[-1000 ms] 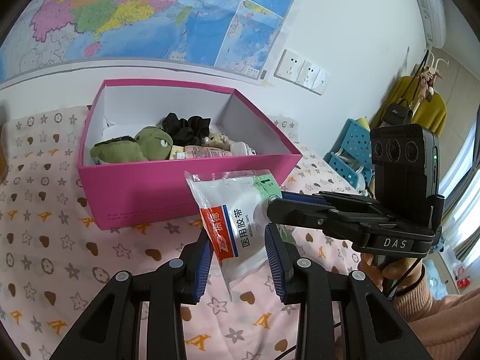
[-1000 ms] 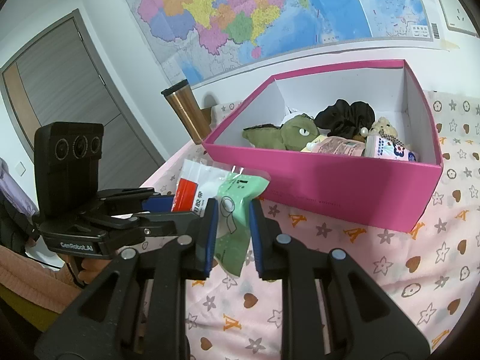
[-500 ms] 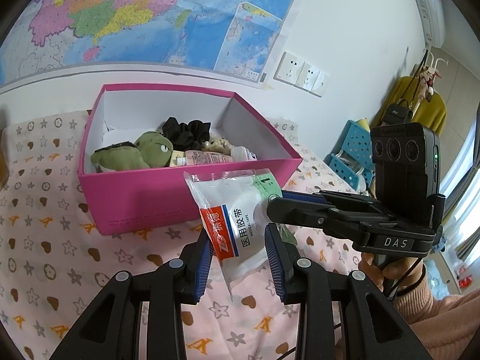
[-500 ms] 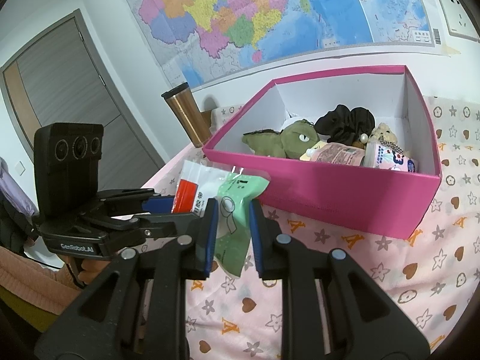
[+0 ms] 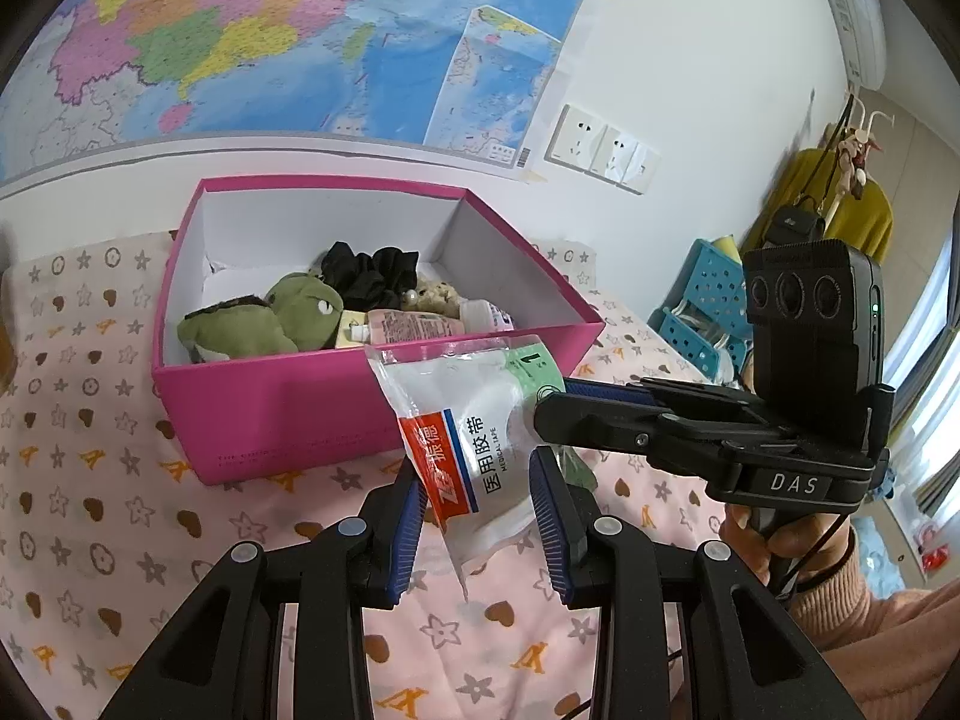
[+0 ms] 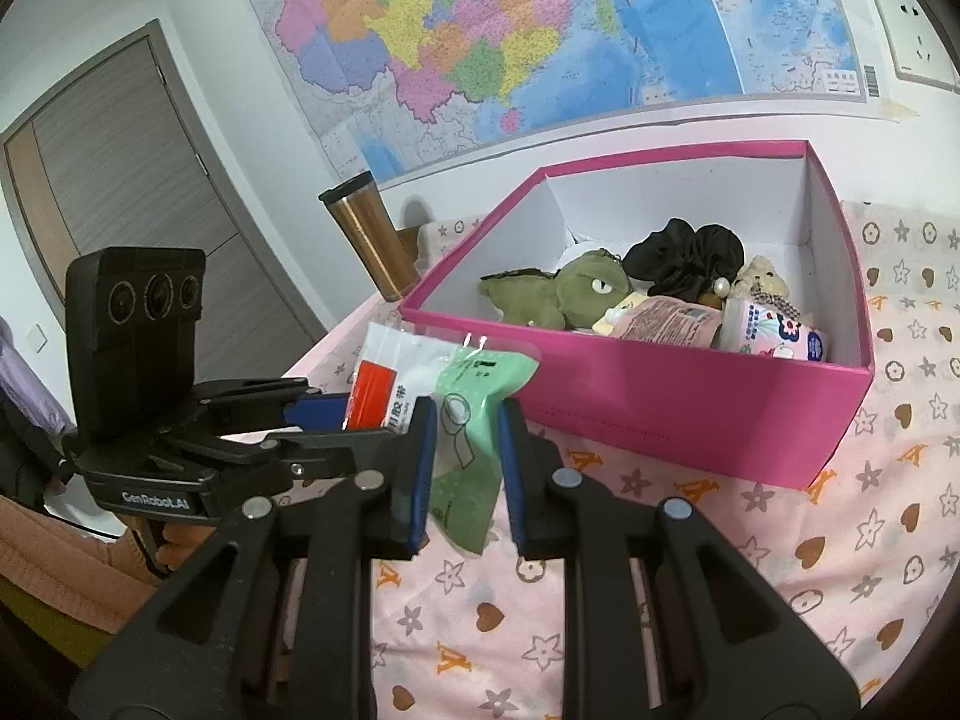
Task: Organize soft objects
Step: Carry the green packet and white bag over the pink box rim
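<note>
A clear plastic packet of medical tape point(image 5: 474, 438), with a red and blue label and a green part, hangs above the patterned cloth in front of the pink box point(image 5: 270, 414). My left gripper point(image 5: 477, 474) is shut on its lower white end. My right gripper point(image 5: 552, 399) comes in from the right and is shut on the green side. In the right wrist view the right gripper point(image 6: 467, 414) pinches the green part of the packet point(image 6: 474, 420), with the left gripper point(image 6: 348, 420) beside it. The pink box point(image 6: 660, 408) holds a green plush toy point(image 6: 558, 300), a black scrunchie point(image 6: 684, 258) and a small bear point(image 6: 762, 282).
A pink tube point(image 6: 666, 321) and a tissue pack point(image 6: 774, 333) also lie in the box. A copper tumbler point(image 6: 372, 240) stands left of the box by the wall. A blue perforated basket point(image 5: 702, 312) sits off the bed's right side. A person's hand point(image 5: 774, 540) grips the right handle.
</note>
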